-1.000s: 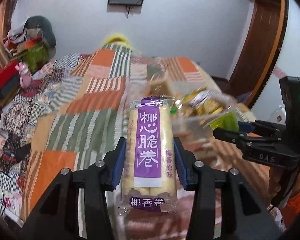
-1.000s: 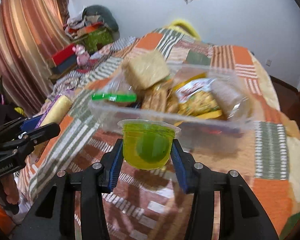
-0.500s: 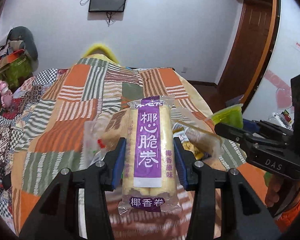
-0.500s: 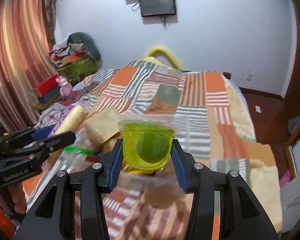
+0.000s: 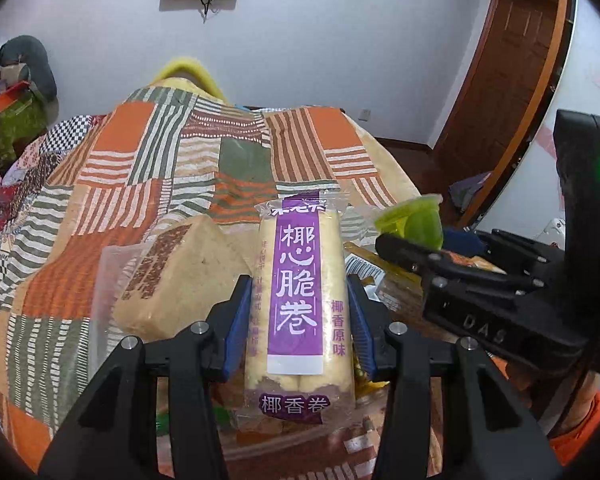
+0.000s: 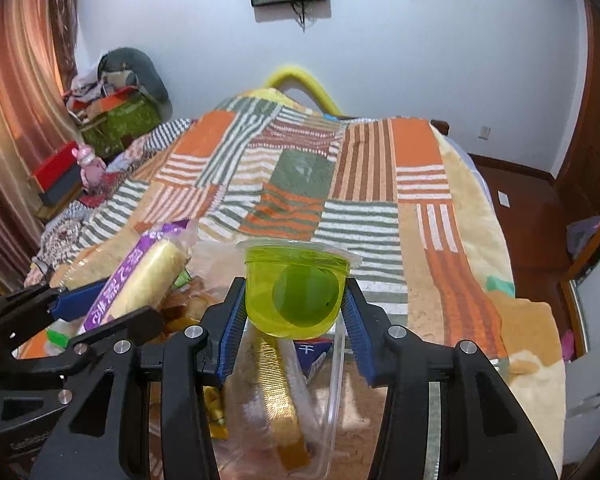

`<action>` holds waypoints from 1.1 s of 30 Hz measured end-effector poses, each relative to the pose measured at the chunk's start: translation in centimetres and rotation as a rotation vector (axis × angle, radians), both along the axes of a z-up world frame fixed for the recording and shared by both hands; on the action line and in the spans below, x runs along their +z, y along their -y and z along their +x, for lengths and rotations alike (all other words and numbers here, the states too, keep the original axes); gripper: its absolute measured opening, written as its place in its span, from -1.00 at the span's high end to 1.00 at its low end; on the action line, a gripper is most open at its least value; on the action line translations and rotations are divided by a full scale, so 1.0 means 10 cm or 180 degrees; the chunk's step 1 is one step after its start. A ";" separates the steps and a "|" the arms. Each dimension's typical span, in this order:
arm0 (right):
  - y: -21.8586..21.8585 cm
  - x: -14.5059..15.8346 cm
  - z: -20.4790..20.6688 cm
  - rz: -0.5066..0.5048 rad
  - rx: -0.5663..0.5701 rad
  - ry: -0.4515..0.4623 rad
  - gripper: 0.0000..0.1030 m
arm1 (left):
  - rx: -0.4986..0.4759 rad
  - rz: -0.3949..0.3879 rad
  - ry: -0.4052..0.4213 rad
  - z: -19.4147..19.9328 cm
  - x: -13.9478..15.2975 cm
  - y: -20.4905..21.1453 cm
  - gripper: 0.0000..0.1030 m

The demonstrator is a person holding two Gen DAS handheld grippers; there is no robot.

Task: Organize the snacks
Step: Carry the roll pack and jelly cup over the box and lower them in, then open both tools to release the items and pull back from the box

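My left gripper (image 5: 300,320) is shut on a purple-labelled coconut roll packet (image 5: 300,300), held upright over a clear plastic snack bin (image 5: 100,280). The packet also shows in the right wrist view (image 6: 140,276). My right gripper (image 6: 296,308) is shut on a green jelly cup (image 6: 296,284), held above the bin's right end (image 6: 336,380). The cup also shows in the left wrist view (image 5: 416,220). The bin holds a beige wrapped cake (image 5: 172,276), a gold packet (image 6: 276,384) and other snacks.
The bin rests on a bed with an orange, green and white striped patchwork blanket (image 6: 340,184). Cluttered boxes and bags (image 6: 112,116) stand at the far left by a curtain. A wooden door (image 5: 512,80) is on the right.
Both grippers have moved closer over the bin with their snacks still held. The bin's contents now lie directly beneath the fingers in both views.
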State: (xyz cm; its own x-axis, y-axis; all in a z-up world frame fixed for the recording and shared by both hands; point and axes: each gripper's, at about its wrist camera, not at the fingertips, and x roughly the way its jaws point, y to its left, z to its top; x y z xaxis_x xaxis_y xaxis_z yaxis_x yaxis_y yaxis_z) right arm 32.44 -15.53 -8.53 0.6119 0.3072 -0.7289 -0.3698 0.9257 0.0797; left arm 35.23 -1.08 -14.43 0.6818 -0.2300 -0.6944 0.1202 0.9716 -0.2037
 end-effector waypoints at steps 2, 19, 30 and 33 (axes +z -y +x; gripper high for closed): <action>0.01 -0.03 0.00 -0.0010 0.0001 -0.0048 0.14 | 0.0000 -0.0022 -0.0002 -0.01 -0.01 -0.01 0.12; 0.27 0.86 -0.81 0.0321 0.0094 0.0491 0.10 | 0.0120 0.0006 0.0745 -1.04 1.02 -0.13 0.11; 0.30 1.65 -1.74 0.0564 0.0184 0.1195 -0.08 | 0.0291 0.0149 0.1507 -2.15 1.79 -0.19 -0.19; 0.31 1.75 -1.93 0.0593 0.0190 0.1337 -0.22 | 0.0336 0.0168 0.1660 -2.38 1.90 -0.19 -0.38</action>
